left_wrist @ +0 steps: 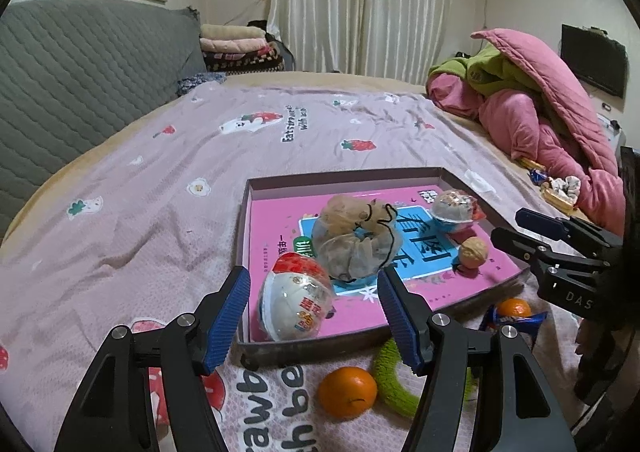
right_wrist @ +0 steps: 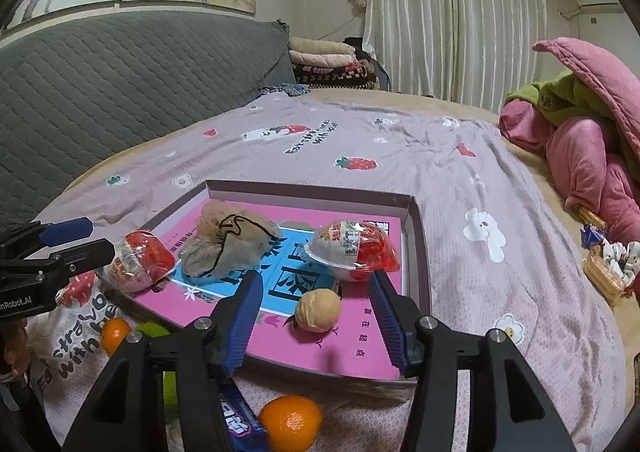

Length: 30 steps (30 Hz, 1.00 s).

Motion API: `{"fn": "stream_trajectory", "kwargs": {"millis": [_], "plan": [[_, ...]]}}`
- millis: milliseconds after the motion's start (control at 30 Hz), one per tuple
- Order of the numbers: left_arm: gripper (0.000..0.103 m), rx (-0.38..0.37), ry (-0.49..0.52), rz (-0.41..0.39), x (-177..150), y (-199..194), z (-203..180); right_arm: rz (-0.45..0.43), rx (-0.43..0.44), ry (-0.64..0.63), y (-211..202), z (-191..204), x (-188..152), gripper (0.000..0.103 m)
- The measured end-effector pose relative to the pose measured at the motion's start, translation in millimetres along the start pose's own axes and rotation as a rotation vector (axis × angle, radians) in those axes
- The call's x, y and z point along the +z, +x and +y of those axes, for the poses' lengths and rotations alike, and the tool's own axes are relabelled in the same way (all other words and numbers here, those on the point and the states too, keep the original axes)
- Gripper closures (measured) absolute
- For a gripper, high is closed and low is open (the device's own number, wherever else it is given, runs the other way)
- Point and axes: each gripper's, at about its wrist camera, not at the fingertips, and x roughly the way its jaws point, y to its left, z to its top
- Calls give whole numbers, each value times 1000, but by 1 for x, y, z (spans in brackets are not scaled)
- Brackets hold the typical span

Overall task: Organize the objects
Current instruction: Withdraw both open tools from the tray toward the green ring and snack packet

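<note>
A shallow box (left_wrist: 408, 171) (right_wrist: 312, 187) with a pink printed bottom lies on the bed. In it are two red-and-white wrapped eggs (left_wrist: 294, 298) (left_wrist: 454, 205), a grey-beige mesh pouch (left_wrist: 356, 240) (right_wrist: 228, 248) and a walnut (left_wrist: 473, 252) (right_wrist: 318, 310). My left gripper (left_wrist: 314, 310) is open, with the near egg between its fingers but not touching. My right gripper (right_wrist: 316, 320) is open around the walnut, also apart from it. The far egg (right_wrist: 352, 252) lies just beyond the walnut.
On the bedsheet in front of the box lie two oranges (left_wrist: 347, 392) (left_wrist: 513, 308), a green fuzzy ring (left_wrist: 390, 376) and a blue snack wrapper (right_wrist: 240, 418). An orange (right_wrist: 291, 422) sits under my right gripper. Pink and green quilts (left_wrist: 540, 99) are piled right; snacks (right_wrist: 608, 272) lie beside them.
</note>
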Motion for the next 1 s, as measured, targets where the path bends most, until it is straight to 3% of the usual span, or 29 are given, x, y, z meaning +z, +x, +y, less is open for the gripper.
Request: {"fn": "stream_trajectory", "kwargs": {"millis": [1000], "plan": [[35, 9, 73, -9, -20, -52, -49, -58, 59, -13, -64, 8, -16, 48]]}}
